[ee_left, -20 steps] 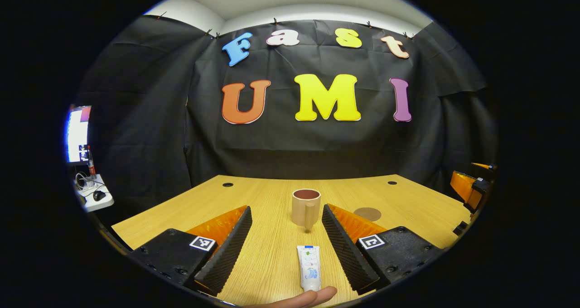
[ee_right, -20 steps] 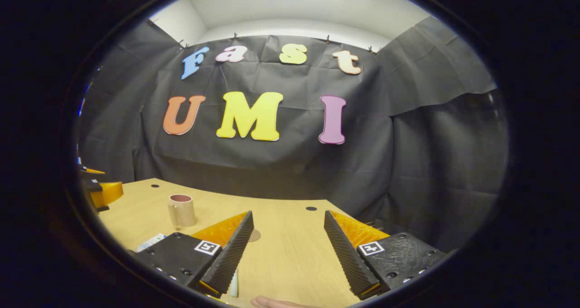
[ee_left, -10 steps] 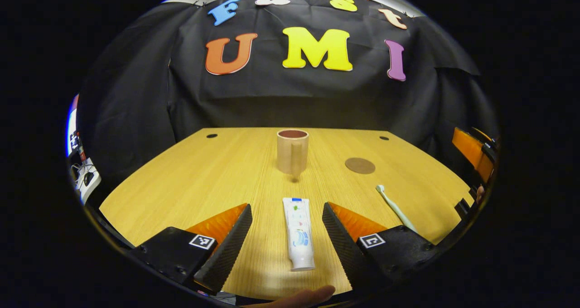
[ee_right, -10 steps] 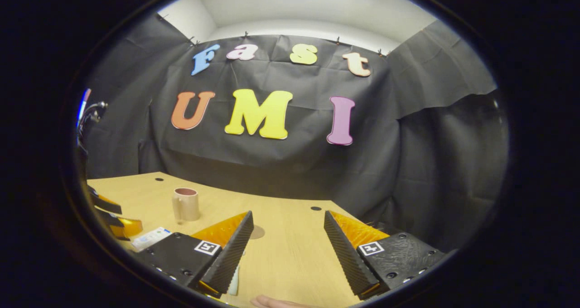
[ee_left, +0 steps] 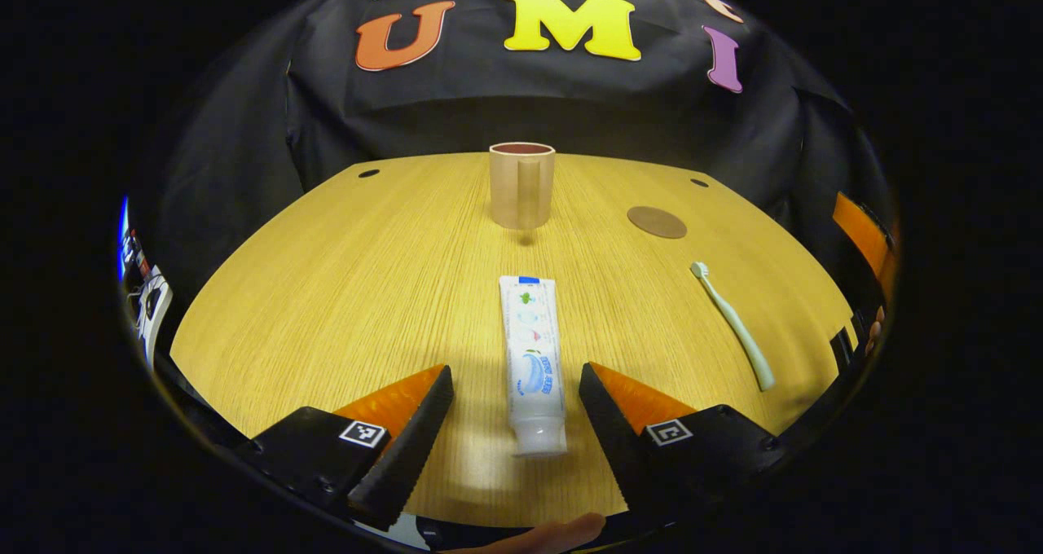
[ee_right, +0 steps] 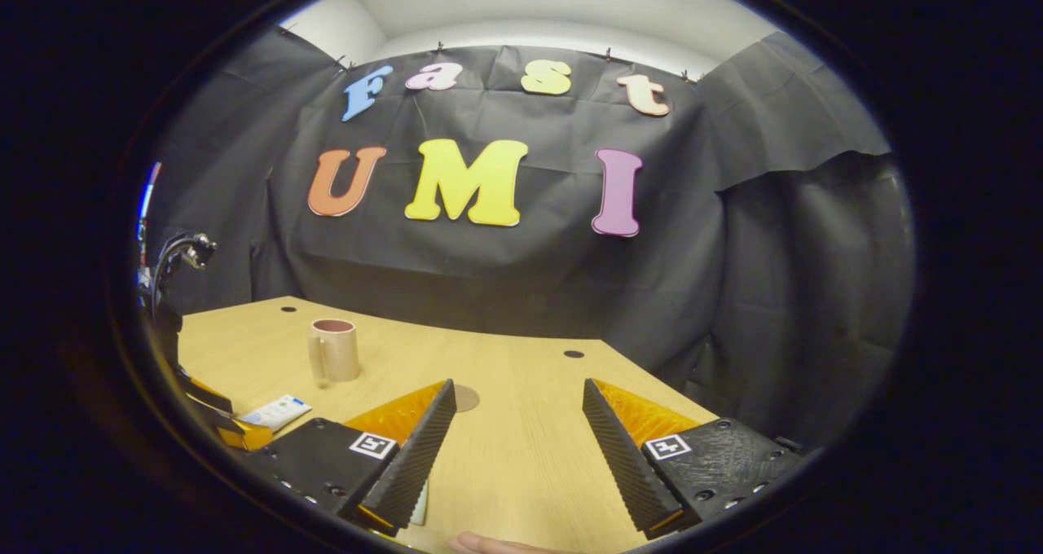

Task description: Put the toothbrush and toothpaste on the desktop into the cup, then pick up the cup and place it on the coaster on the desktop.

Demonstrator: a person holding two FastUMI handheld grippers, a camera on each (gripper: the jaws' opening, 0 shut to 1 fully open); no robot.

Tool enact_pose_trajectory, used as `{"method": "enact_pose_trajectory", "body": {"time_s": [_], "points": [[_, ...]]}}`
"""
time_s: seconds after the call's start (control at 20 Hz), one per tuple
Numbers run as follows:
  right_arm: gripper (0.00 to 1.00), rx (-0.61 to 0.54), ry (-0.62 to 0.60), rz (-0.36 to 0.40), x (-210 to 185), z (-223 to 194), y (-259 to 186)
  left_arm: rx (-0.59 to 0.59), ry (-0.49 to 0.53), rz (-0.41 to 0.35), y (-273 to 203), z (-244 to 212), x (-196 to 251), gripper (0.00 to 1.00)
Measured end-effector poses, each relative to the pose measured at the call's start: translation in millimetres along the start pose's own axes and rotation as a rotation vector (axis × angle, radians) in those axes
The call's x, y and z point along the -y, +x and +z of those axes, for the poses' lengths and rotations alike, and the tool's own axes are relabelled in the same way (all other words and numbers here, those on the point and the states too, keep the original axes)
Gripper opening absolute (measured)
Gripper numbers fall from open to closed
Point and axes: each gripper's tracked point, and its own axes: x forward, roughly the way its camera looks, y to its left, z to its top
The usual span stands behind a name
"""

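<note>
Toothpaste first: the white squeeze tube with blue print (ee_left: 533, 358) lies flat on the light wood-grain desktop (ee_left: 342, 293), low in the centre of the left gripper view, its capped end nearest us and its flat tail pointing up the frame at the beige handled cup (ee_left: 521, 185). We have the left gripper (ee_left: 517, 411) poised over it, fingers spread wide apart with the capped end sitting in the gap, neither finger touching it as far as we can judge. Out to the right lies the pale slim toothbrush (ee_left: 733, 323), flat on the wood, and above it, right of the cup, the round brown coaster (ee_left: 657, 222), bare. The cup stands upright, off the coaster; we cannot see into it.

By our reckoning the step in hand is the grab on the tube: we need to come down until the fingers flank its body, then close squarely so it doesn't squirt sideways.

Over in the right gripper view, the right gripper (ee_right: 518, 448) hangs above the desk at lower centre, fingers also wide apart, holding nothing, cup at mid-left.
</note>
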Motion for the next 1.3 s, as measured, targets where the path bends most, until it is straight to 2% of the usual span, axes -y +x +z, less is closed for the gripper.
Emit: {"method": "enact_pose_trajectory", "body": {"time_s": [0.1, 0.4, 0.7, 0.8, 0.85, 1.1, 1.2, 1.25, 1.3], "points": [[0.96, -0.01, 0.0, 0.006, -1.2, -3.0, 0.9, -0.022, -0.001, -0.002, 0.8, -0.4, 1.2, 0.99], [0.95, -0.024, 0.008, 0.017, -2.5, -6.6, 2.5, -0.055, -0.006, 0.01, 10.7, 3.5, 3.3, 0.98], [0.94, -0.041, 0.007, 0.024, -1.4, -12.4, 3.3, -0.052, 0.013, 0.003, 15.9, 8.6, 2.3, 0.75], [0.95, -0.055, 0.012, 0.03, -2.8, -15.1, 4.0, -0.048, 0.012, 0.002, 16.1, 9.2, 2.6, 0.6], [0.95, -0.061, 0.012, 0.033, -3.4, -16.9, 4.0, -0.045, 0.005, -0.003, 17.2, 9.3, 2.6, 0.5], [0.95, -0.101, 0.008, 0.051, -10.0, -24.8, 12.1, 0.016, -0.094, -0.031, 15.5, 16.7, 0.7, 0.45], [0.96, -0.128, 0.022, 0.063, -15.6, -30.3, 16.5, 0.057, -0.1, -0.056, 15.2, 17.0, 4.3, 0.45], [0.96, -0.143, 0.026, 0.064, -18.1, -33.6, 19.8, 0.076, -0.1, -0.058, 14.6, 18.4, 3.5, 0.48], [0.95, -0.156, 0.024, 0.067, -21.7, -36.0, 23.1, 0.1, -0.099, -0.058, 12.5, 20.9, 1.8, 0.44]]}}
